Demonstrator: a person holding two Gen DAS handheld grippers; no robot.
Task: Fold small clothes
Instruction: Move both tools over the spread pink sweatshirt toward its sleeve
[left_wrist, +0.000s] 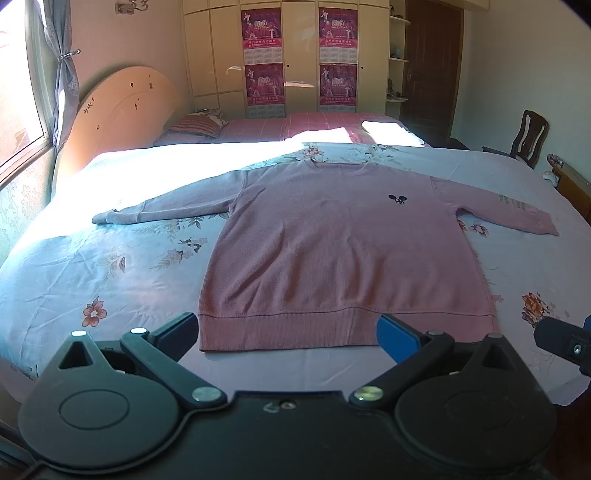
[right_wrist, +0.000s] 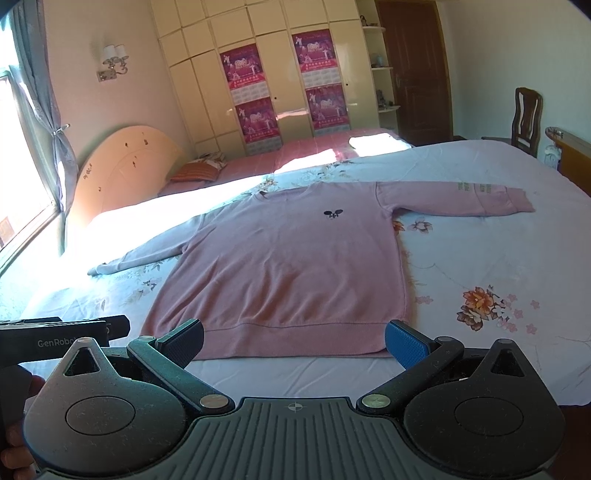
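A wide bed under a pale blue floral cotton sheet (left_wrist: 110, 266) fills the room's foreground; sunlight bleaches its 10 o'clock corner. From left to right behind it: a window with 1 grey tied-back curtain (left_wrist: 62, 74), 1 rounded pale wooden headboard (left_wrist: 125, 107), a second bed with a pink checked cover (left_wrist: 306, 125) carrying 1 striped cushion (left_wrist: 197, 123), a cream built-in wardrobe (left_wrist: 218, 48) with 4 magenta posters (left_wrist: 261, 27) on its doors, open corner shelves (left_wrist: 398, 55) holding small items too small to tell, 1 dark brown door (left_wrist: 430, 66), and 1 dark wooden chair (left_wrist: 528, 136) at 2 o'clock.

1 pink long-sleeved knit sweatshirt with a small dark chest emblem (left_wrist: 332, 251) lies flat, front up, in the middle of the floral sheet; both sleeves spread outward to 9 and 3 o'clock, ribbed hem nearest the cameras.

The left gripper (left_wrist: 288, 338) hovers at 6 o'clock just short of the hem, its 2 fingers spread wide, nothing between them; the right gripper (right_wrist: 293, 341) sits likewise before the hem's right part, fingers wide apart and holding nothing; the 2 grippers are side by side.
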